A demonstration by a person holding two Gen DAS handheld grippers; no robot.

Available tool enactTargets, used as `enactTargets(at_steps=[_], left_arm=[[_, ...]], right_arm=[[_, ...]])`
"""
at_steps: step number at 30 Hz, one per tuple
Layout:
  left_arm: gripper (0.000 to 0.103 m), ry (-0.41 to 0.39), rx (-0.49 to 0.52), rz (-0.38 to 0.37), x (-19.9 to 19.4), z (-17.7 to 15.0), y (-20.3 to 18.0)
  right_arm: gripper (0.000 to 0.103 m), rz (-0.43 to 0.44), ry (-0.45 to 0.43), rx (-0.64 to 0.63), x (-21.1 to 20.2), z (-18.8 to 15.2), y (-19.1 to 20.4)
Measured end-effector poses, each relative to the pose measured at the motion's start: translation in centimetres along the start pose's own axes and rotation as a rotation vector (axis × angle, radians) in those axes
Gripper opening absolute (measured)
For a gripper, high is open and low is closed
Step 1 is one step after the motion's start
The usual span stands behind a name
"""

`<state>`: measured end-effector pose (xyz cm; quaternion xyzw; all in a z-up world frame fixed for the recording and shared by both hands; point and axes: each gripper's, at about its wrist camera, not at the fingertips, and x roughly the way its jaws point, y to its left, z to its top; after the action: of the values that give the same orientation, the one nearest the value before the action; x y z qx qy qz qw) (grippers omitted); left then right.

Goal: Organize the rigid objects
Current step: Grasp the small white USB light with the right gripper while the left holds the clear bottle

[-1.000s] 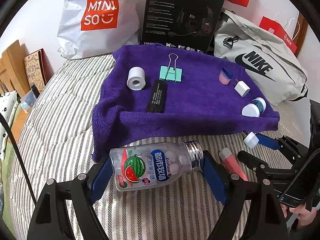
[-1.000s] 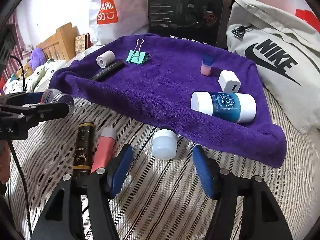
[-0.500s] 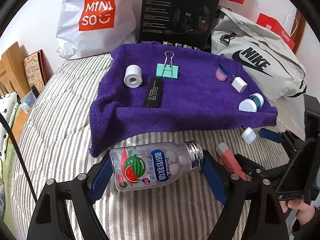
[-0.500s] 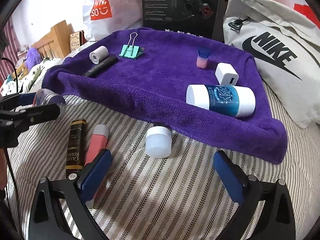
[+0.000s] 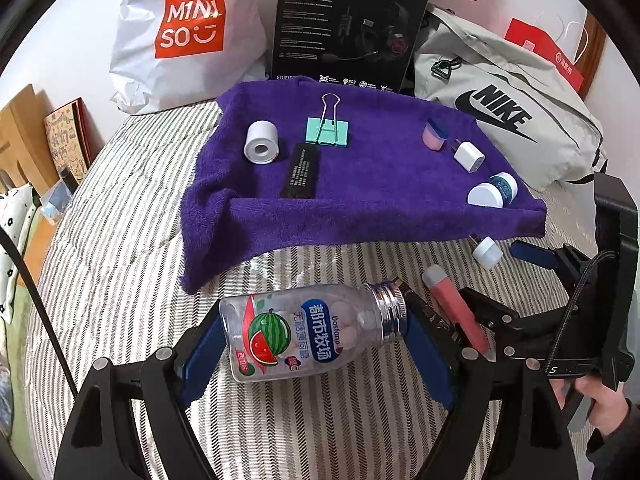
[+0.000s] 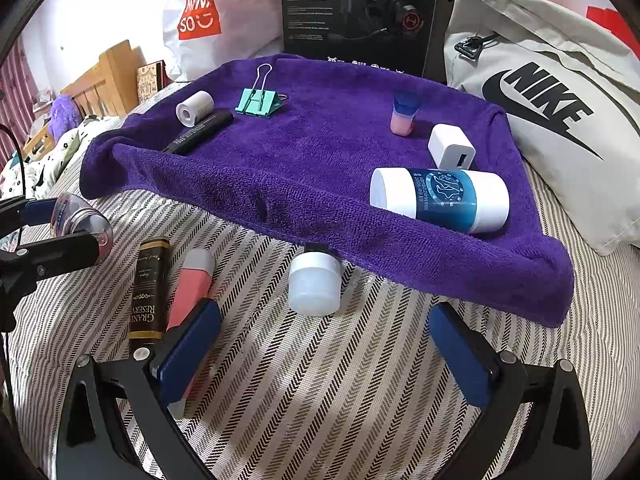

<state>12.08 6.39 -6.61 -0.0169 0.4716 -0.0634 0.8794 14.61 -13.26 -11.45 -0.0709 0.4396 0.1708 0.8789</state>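
Left wrist | bag: MINISO | bottle: Dosfarm | sack: NIKE

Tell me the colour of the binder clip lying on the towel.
The binder clip is mint green with silver wire handles, clearest in the left wrist view.

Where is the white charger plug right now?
In the right wrist view, the white charger plug sits on the purple towel's right side, between pink bottle and blue-labelled tube.

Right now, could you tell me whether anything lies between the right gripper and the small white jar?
Nothing visible does. The small white jar lies just ahead of the right gripper, with only striped bedding between. The pink tube lies beside one finger, off that path.
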Motion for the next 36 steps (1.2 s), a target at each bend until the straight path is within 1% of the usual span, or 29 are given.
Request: enactTargets(at_steps=[10,19,27,32,33,36], left_arm=[[0.084,-0.012,0.004,0.000,-0.61,0.07,0.25],[0.084,-0.014,-0.001,-0.023,-0.41,0.07,-0.03],[0.084,-0.018,-0.003,-0.005,-0.51,0.05,0.20],[0.084,-0.024,0.013,0.008,-0.62,0.21,-0.13],[0.084,-0.023,0.015,0.013,-0.62,0.26,-0.19],[0.084,-0.027,0.020,0.019,-0.65,0.32,-0.22]], right_arm=[[0.103,0.003,0.002,0.001,0.07,0.14,-0.02],[0.103,0.004,0.002,0.001,0.06,0.11,0.00],[0.103,0.003,0.002,0.001,0.08,0.13,0.01],[0.103,0.015,-0.001,0.009,-0.03,0.10,-0.19],[0.102,0.018,-0.003,0.009,-0.07,0.10,-0.23],[0.096,0.037,-0.017,0.005,-0.41,0.06,-0.21]])
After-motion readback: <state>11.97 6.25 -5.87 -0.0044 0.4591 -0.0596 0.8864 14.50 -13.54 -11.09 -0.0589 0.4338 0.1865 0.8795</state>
